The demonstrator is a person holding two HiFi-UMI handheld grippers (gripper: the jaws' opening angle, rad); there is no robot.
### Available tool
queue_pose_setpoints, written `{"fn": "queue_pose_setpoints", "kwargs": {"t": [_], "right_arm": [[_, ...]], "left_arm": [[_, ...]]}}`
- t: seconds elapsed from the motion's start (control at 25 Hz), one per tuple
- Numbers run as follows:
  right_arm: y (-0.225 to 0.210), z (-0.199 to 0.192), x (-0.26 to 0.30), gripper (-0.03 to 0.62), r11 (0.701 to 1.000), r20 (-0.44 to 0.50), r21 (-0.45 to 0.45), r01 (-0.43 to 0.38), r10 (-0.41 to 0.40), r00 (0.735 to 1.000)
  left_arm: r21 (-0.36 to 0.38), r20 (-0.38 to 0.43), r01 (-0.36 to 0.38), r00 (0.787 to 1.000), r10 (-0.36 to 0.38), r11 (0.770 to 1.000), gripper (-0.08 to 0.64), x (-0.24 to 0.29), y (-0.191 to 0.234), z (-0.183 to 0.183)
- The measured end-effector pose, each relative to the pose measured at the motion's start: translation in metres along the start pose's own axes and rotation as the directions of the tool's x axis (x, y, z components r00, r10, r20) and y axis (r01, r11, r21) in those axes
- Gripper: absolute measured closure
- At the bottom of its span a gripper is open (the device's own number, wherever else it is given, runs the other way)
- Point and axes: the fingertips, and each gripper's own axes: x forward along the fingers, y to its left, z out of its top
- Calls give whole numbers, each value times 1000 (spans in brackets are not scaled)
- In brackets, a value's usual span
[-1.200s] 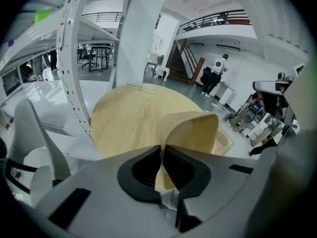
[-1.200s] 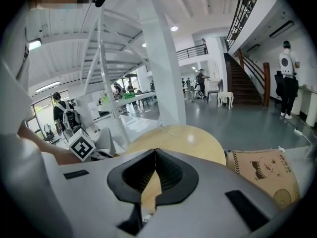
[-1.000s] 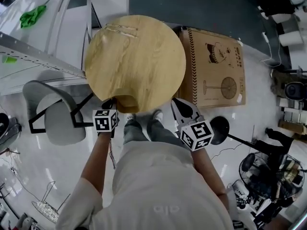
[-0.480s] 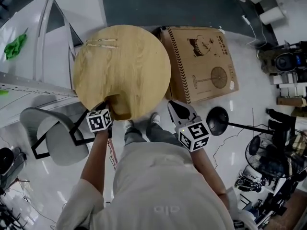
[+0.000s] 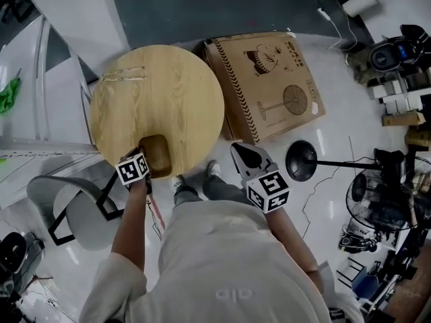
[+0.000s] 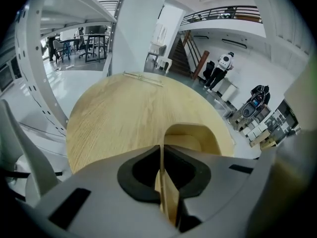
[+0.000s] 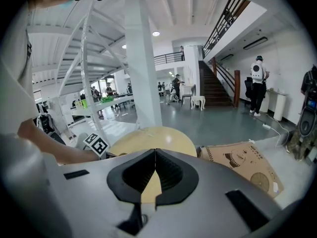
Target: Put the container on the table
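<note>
Two hand-held grippers show in the head view, below the middle of the frame: the left hand-held gripper (image 5: 140, 165) sits at the lower left edge of the round wooden tabletop (image 5: 161, 99), and the right hand-held gripper (image 5: 244, 153) is off the tabletop to the lower right, over the floor. The container (image 5: 157, 155), a small wooden tray with rounded corners, lies over the tabletop's lower rim, right at the left hand-held gripper's tip; whether its base rests on the wood cannot be told here. Two thin sticks (image 5: 125, 75) lie near the upper left rim, a flat cardboard box (image 5: 269, 86) lies on the floor just right of the tabletop, and a grey chair (image 5: 79, 210) stands at the lower left. In the left gripper view, the left hand-held gripper (image 6: 160, 150) is clenched on the thin near wall of the container (image 6: 190, 135), which runs down between the pads, and the tabletop (image 6: 119, 118) spreads behind it. In the right gripper view, the right hand-held gripper (image 7: 155, 155) is clenched, its tips meeting with nothing between them; past it sit the tabletop (image 7: 158, 134) and the cardboard box (image 7: 242, 162).
</note>
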Motion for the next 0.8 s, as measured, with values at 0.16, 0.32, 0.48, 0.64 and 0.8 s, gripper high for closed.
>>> {"fn": "queue_pose_setpoints", "kwargs": {"t": [0.16, 0.32, 0.48, 0.64, 0.8], "right_arm": [[-7, -1, -4, 566, 1000, 1, 5, 16, -16, 1000], [-10, -2, -8, 566, 1000, 3, 6, 21, -21, 1000], [-12, -1, -9, 566, 1000, 10, 7, 15, -15, 1000], [-13, -1, -9, 566, 1000, 15, 10, 1, -2, 1000], [-15, 1, -6, 566, 1000, 27, 16, -19, 18, 999]], "left_arm": [[-24, -2, -5, 1000, 5, 1000, 528, 7, 0, 0], [-24, -7, -17, 1000, 17, 1000, 501, 9, 0, -1], [-27, -10, -48, 999, 48, 998, 364, 7, 4, 2], [-24, -15, -58, 998, 57, 998, 345, 2, 4, 4], [-18, -8, -65, 998, 65, 998, 345, -10, 1, 10]]}}
